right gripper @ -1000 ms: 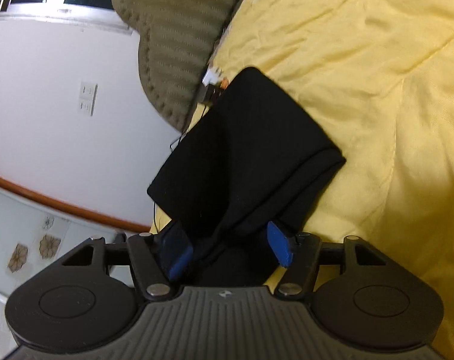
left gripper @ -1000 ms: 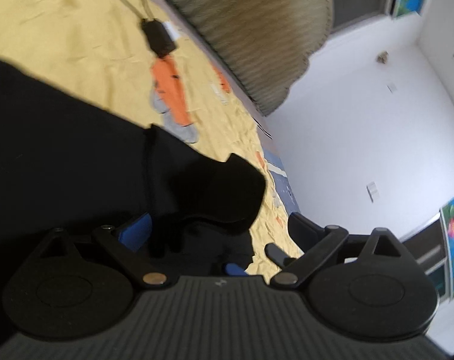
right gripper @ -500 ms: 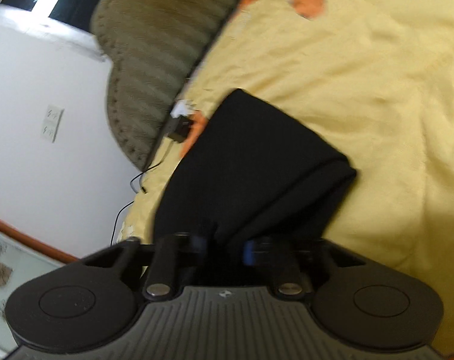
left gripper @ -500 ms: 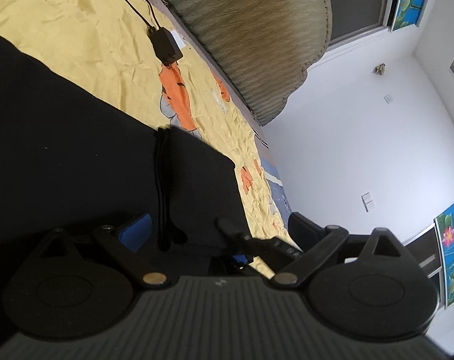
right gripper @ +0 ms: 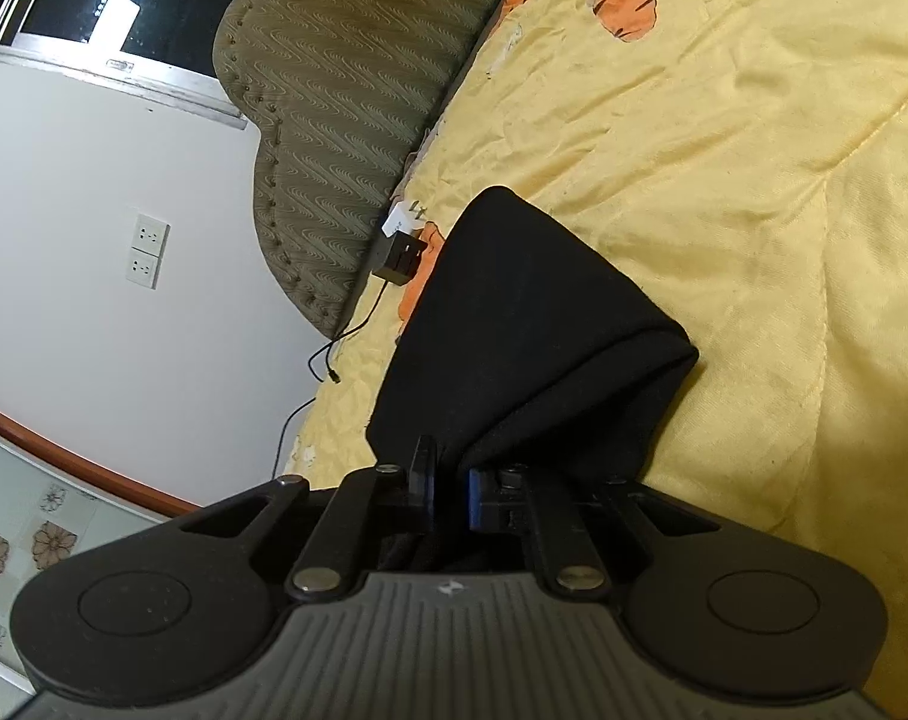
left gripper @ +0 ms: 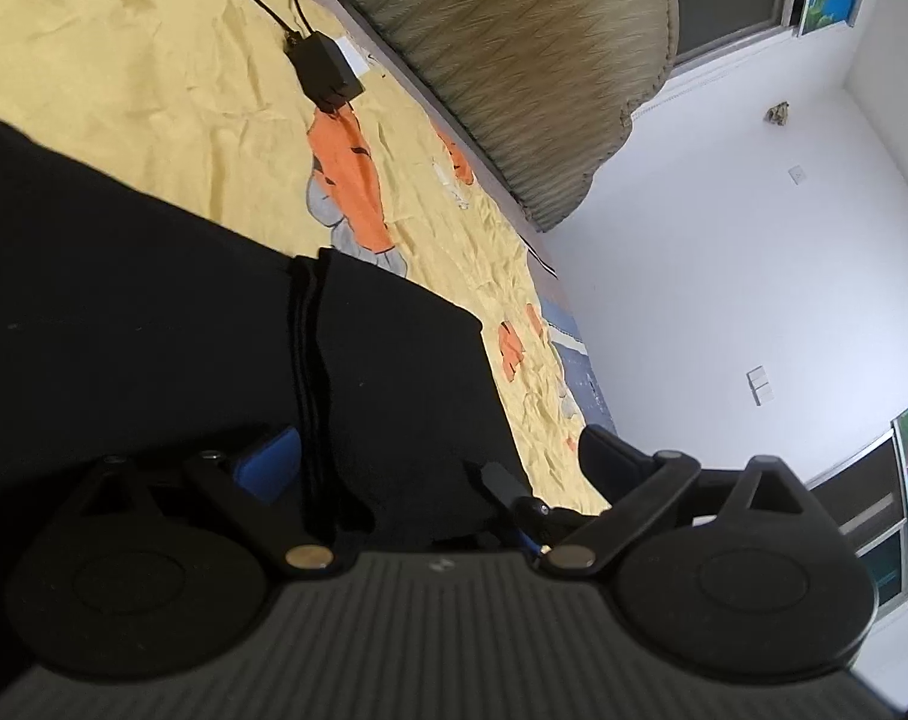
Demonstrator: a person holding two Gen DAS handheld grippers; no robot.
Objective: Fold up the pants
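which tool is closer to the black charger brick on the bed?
Left, as far as separate views show. The left tool sits open over the black pants, the charger brick ahead. The right tool is shut on a pants fold.

Your black pants (right gripper: 532, 324) lie folded on the bed, one fold bunched straight ahead of your right tool (right gripper: 451, 489).

My right gripper (right gripper: 451, 489) has its blue-padded jaws pinched together on a bunched edge of the black pants (right gripper: 532, 324), which run away from me across the yellow bedspread (right gripper: 754, 150). Beyond the cloth, a black charger (right gripper: 401, 258) lies beside the olive headboard (right gripper: 346, 90).
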